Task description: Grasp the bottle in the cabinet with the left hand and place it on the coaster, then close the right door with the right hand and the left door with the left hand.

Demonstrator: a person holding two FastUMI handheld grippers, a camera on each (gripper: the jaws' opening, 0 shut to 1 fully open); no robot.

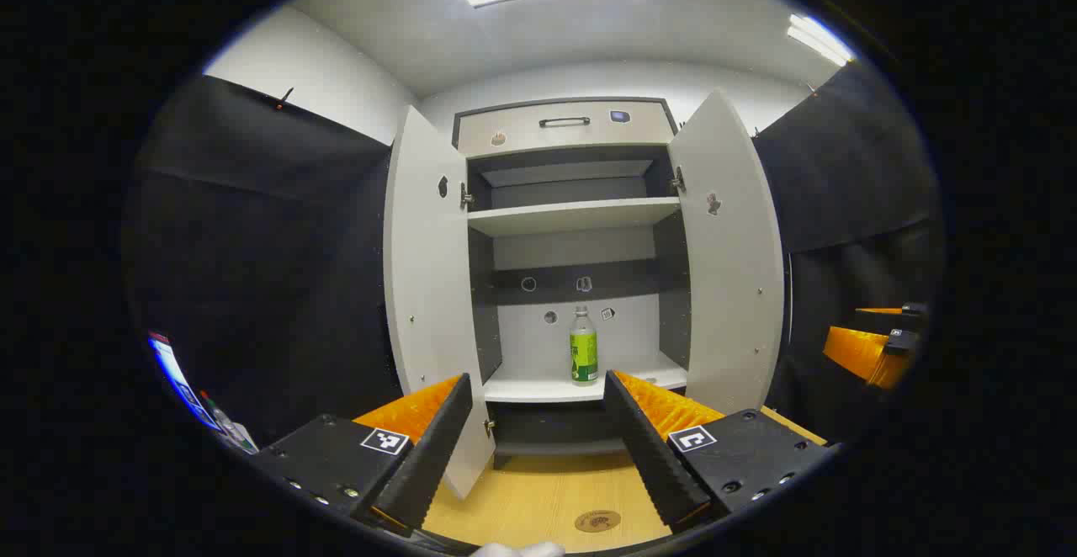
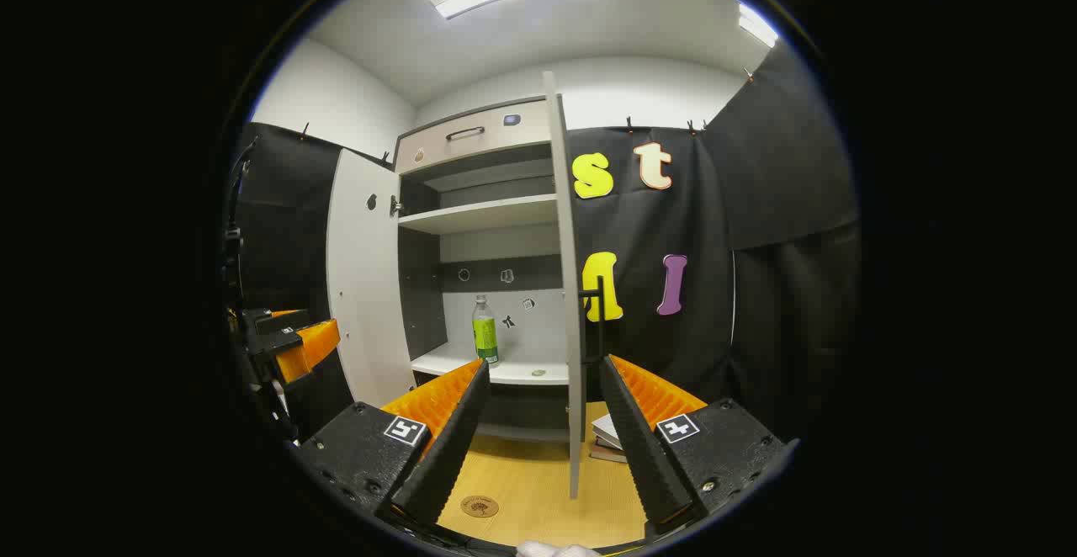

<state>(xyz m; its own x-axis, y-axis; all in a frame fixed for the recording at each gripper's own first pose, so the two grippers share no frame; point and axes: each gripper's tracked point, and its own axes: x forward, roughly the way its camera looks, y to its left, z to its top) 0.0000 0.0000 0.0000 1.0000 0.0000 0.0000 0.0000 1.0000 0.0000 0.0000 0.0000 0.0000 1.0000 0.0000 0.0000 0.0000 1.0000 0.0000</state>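
A clear bottle (image 1: 583,346) with a green label and white cap stands upright on the lower shelf (image 1: 538,387) of the white cabinet; it also appears as the bottle (image 2: 484,332) in the right gripper view. Both doors stand wide: left door (image 1: 425,288), right door (image 1: 732,262), the latter edge-on as the right door (image 2: 568,288). A round brown coaster (image 1: 597,521) lies on the wooden table in front, also coaster (image 2: 480,506). My left gripper (image 1: 538,443) is open, short of the cabinet. My right gripper (image 2: 543,435) is open, near the right door's edge.
The cabinet has an upper shelf (image 1: 572,214) and a drawer (image 1: 564,124) on top. Black cloth hangs on both sides. A small stack of books (image 2: 607,439) lies on the wooden table (image 2: 538,490) behind the right door. The other gripper (image 1: 871,347) shows far right.
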